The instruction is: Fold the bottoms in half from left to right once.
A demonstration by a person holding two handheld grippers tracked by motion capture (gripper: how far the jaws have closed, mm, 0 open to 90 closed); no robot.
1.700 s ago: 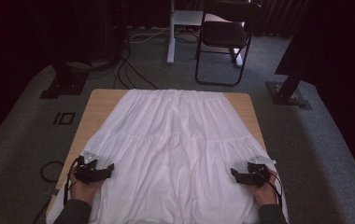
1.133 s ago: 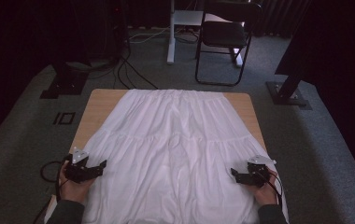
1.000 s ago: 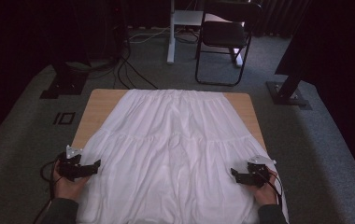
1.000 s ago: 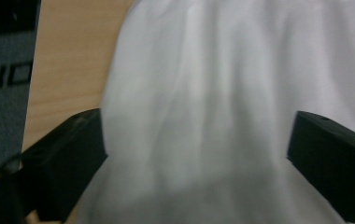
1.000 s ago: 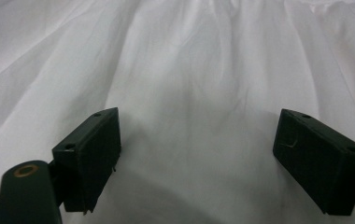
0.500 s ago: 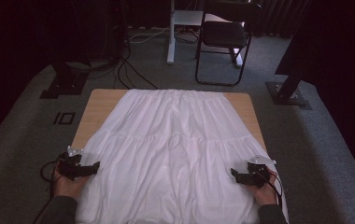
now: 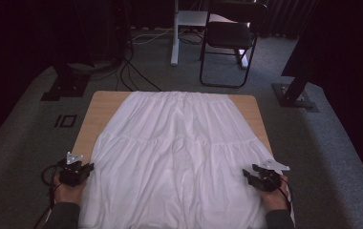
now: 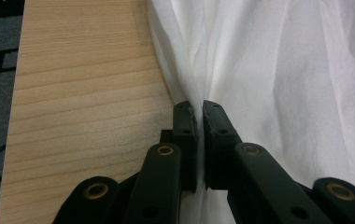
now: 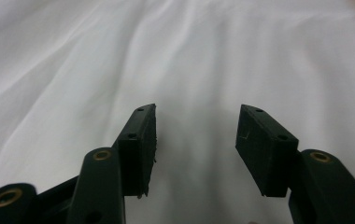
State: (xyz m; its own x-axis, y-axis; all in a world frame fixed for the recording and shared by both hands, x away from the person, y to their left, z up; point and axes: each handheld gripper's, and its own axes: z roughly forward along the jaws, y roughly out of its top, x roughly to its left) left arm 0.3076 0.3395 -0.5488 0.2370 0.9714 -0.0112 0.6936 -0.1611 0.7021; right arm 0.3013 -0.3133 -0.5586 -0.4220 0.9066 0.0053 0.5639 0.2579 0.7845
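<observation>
Grey carpet is surrounding a light wooden table (image 7: 102, 110), and beyond it, toward twelve o'clock, a black folding chair (image 7: 231, 36), a white table leg and loose cables are standing against dark curtains. Black stand bases are sitting on the floor at about ten and two o'clock.

A white skirt (image 7: 177, 157) is lying spread flat over nearly the whole tabletop, its gathered waistband at twelve o'clock and its wide hem falling toward six o'clock, near the person. Bare wood is showing along the nine o'clock edge and at the far corners.

The left gripper (image 7: 76, 170) is sitting at about eight o'clock on the skirt's side edge. In the left gripper view its black jaws are pressing together on a pinched fold of the skirt (image 8: 278, 79), right where cloth meets wood.

The right gripper (image 7: 261, 177) is hovering at about four o'clock over the opposite edge. In the right gripper view its jaws are standing wide apart, holding nothing, with smooth skirt fabric (image 9: 180, 51) beneath.

The cloth is looking thin, light and soft, so it will likely drape, wrinkle and slip. Taking hold at the side edges or hem corners seems soundest.
</observation>
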